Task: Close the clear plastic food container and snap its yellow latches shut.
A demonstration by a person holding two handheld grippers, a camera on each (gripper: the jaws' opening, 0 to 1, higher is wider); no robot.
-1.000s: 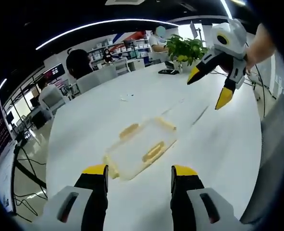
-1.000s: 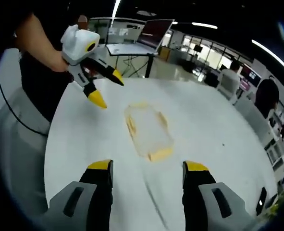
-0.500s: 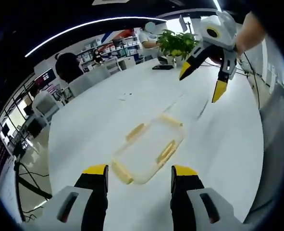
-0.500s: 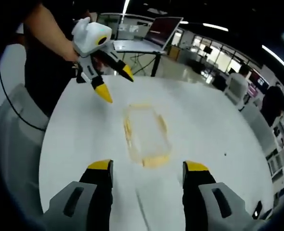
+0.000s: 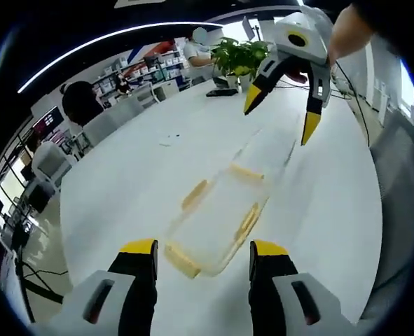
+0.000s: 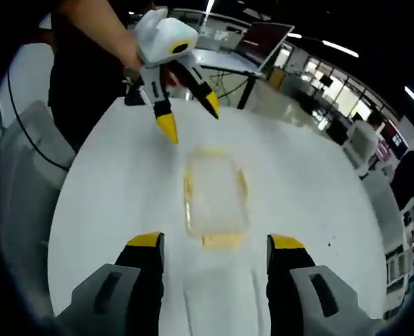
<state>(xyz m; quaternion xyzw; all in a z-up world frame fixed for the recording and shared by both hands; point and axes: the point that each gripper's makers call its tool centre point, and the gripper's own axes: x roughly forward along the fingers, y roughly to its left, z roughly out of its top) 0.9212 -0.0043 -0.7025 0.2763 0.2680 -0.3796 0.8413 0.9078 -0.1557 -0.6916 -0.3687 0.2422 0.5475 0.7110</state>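
Observation:
A clear plastic food container with yellow latches lies flat on the white table, its lid on top. Just beyond my left gripper, which is open with nothing between its yellow-tipped jaws, lies the container's near end. My right gripper hangs open in the air beyond the far end. In the right gripper view the same container lies ahead of my open right gripper, and the left gripper hovers open above its far end, held by a hand.
A potted plant and a dark flat object stand at the table's far end. People sit on chairs along the left side. A laptop rests on another desk. A grey chair stands by the table.
Both views have closed in on the container, which sits nearer each gripper's jaws. The other gripper has moved closer over the container's far end in each view. Both stay open.

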